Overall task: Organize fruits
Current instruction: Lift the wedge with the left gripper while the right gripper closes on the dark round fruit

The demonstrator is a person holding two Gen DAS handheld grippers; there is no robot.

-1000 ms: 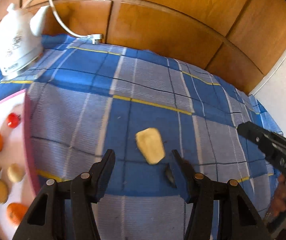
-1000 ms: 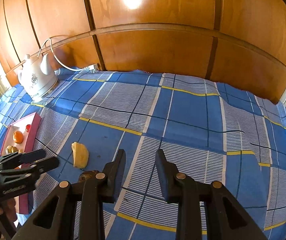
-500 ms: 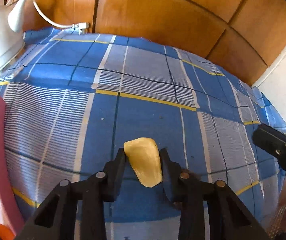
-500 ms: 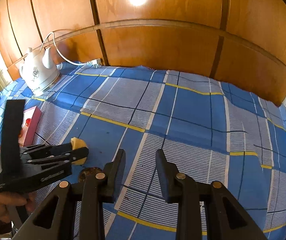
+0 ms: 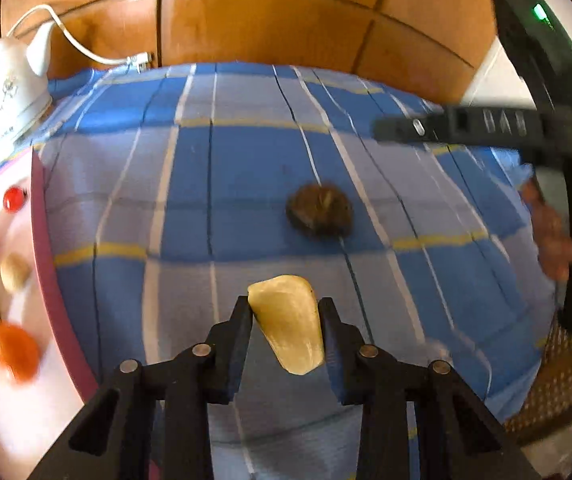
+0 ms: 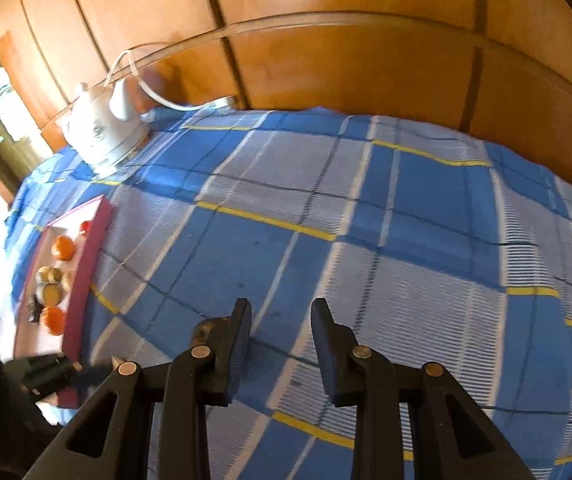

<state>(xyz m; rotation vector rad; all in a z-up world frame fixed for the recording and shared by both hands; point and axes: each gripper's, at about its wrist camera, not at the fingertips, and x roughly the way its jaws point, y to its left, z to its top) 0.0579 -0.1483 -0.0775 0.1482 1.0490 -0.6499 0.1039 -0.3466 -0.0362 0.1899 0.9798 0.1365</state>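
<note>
While left gripper jaws clench pale yellow wedge-shaped fruit piece above blue plaid cloth, long axis runs along fingers — pink-rimmed tray of fruits lies to left, near. Right gripper jaws nearly closed, empty — shaggy brown round fruit just beside its left finger.

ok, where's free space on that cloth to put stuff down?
Free: checked cloth from the kettle rightward to the wood panelling, and ahead of the right gripper. Crowded: pink tray full of fruit; brown fruit lies mid-cloth.
</note>
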